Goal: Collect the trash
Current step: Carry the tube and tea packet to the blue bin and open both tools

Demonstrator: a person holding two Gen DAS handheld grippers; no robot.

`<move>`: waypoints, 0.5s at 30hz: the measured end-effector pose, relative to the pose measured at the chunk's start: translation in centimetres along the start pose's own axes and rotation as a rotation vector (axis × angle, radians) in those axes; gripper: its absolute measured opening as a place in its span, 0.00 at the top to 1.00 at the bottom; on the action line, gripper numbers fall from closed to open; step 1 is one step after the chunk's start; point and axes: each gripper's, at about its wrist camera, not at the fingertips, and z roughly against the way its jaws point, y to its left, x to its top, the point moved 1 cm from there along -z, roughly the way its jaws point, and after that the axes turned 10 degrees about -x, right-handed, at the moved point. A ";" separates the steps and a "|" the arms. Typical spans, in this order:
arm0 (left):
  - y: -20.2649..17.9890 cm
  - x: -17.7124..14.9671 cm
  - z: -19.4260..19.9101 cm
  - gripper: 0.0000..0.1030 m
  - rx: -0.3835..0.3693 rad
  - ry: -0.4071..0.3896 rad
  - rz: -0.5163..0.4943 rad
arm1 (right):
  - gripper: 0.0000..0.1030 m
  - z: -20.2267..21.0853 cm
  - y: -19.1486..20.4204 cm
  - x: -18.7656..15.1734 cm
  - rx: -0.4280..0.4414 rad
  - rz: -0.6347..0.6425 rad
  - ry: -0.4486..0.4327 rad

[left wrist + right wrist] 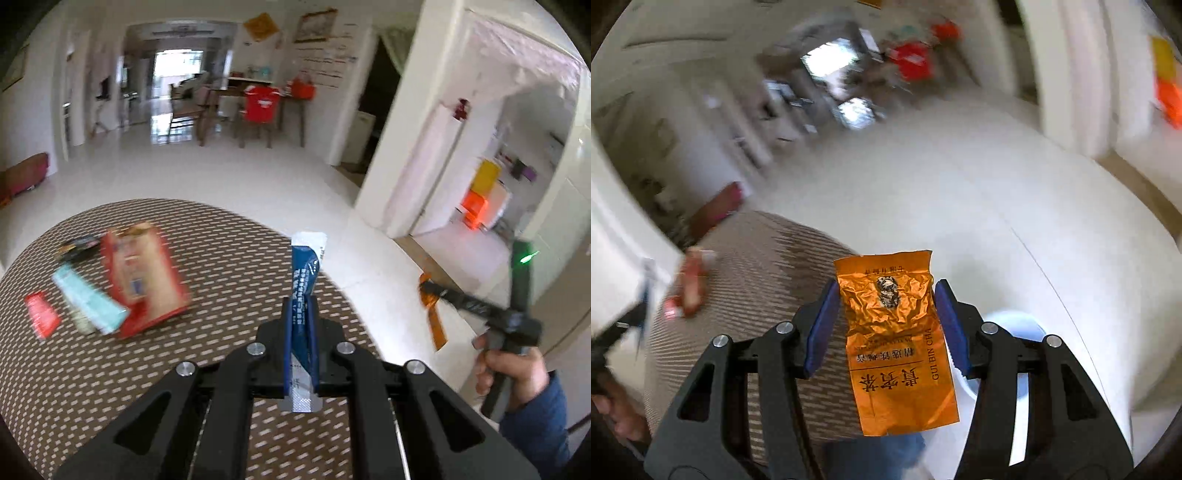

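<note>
My left jaws (300, 314) are clamped nearly together on a blue sachet (305, 269), which stands up between the pads with its long axis running straight out along my fingers, its white top edge leaning a little toward the floor side. My right jaws (888, 325) stand about half apart with an orange tea packet (897, 343) between them; it spans pad to pad at its crumpled upper half, so I judge it gripped by its width, its long axis also pointing forward, the flat lower end hanging back toward my wrist. Both loads are off the desk (229, 258), out past its right edge over the pale floor. The trash not yet collected lies near the desk's far left edge: a red box (144, 277), a teal wrapper (92, 306) touching its left side, a small red packet (41, 314) just beside that, and a dark wrapper (79, 245) behind. My left hand is the nearer to that pile. No bin shows clearly; a pale round shape (1015, 325) beneath my right jaws might be one, though I cannot tell.
</note>
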 end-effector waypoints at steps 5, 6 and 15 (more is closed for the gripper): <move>-3.4 0.8 -3.7 0.93 -0.044 0.046 -0.046 | 0.43 -4.6 -5.6 -0.4 -0.087 -0.066 0.087; -4.3 0.9 -4.6 0.93 -0.054 0.058 -0.058 | 0.36 -6.4 -6.8 -0.8 -0.108 -0.083 0.127; -9.7 0.7 -11.9 0.93 -0.136 0.164 -0.104 | 0.15 -4.9 -12.6 -1.9 -0.155 -0.230 0.097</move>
